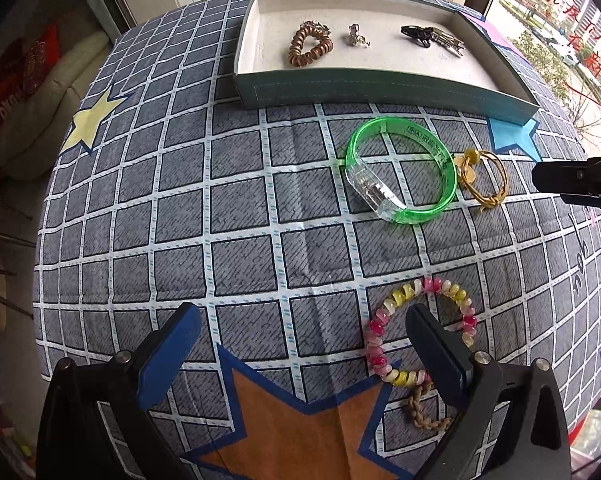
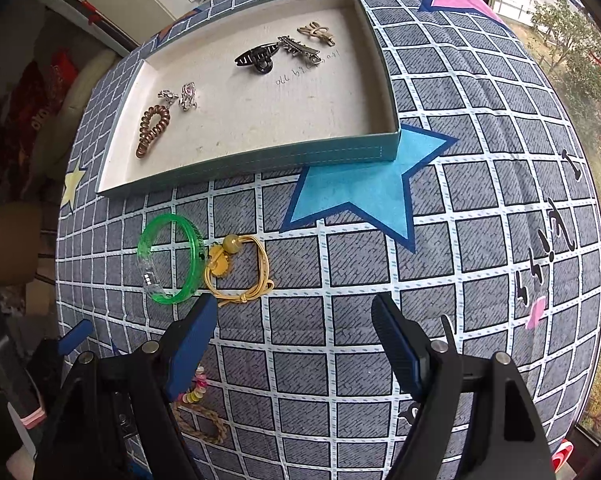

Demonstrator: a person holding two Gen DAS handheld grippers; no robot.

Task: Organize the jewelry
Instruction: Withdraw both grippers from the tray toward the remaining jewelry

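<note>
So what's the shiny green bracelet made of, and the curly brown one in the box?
The green bracelet looks like see-through plastic: the cloth's grid shows through it, and it has a clear blocky section. The curly brown one in the box looks like a coiled plastic hair tie with a coppery sheen, though it could be rubbery.
</note>
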